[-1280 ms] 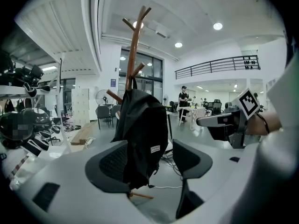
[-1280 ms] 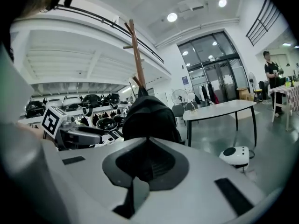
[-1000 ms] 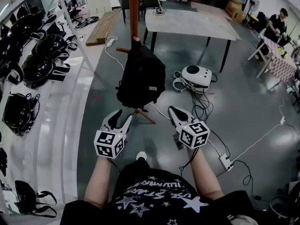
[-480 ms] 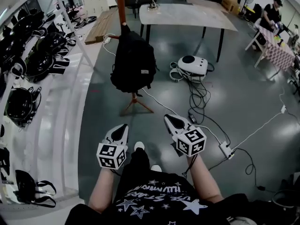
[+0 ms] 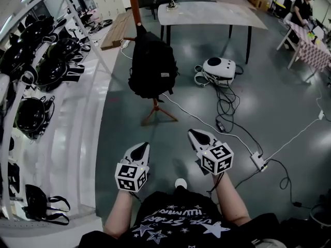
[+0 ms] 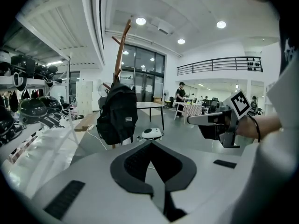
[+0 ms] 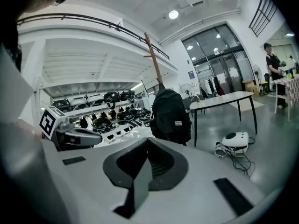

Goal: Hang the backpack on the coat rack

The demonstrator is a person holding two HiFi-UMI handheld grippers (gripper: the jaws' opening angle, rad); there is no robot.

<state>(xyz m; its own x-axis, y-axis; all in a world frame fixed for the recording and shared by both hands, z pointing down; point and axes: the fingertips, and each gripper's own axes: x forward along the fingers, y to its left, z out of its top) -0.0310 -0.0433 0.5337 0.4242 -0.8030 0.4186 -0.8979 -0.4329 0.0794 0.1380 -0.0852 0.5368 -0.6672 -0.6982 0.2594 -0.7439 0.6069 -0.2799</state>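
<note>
The black backpack (image 5: 151, 63) hangs from the brown wooden coat rack (image 5: 136, 4), whose tripod feet (image 5: 158, 112) stand on the grey floor. Both grippers are held low and close to the person's body, well short of the rack. My left gripper (image 5: 140, 150) is shut with nothing in it. The right gripper (image 5: 195, 136) is shut and empty too. The left gripper view has its jaws (image 6: 150, 146) closed, with the backpack (image 6: 117, 115) hanging far ahead. In the right gripper view the closed jaws (image 7: 148, 143) point toward the backpack (image 7: 170, 115) and rack (image 7: 152, 55).
White shelving with black helmets (image 5: 46, 71) runs along the left. A grey table (image 5: 207, 14) stands behind the rack. A white device (image 5: 219, 70), cables (image 5: 227, 107) and a power strip (image 5: 257, 161) lie on the floor to the right. A person (image 5: 305, 4) stands far right.
Both grippers have drawn back from the backpack toward the person's body. The left jaws, open a second ago, have closed. The backpack stays hanging on the rack.
</note>
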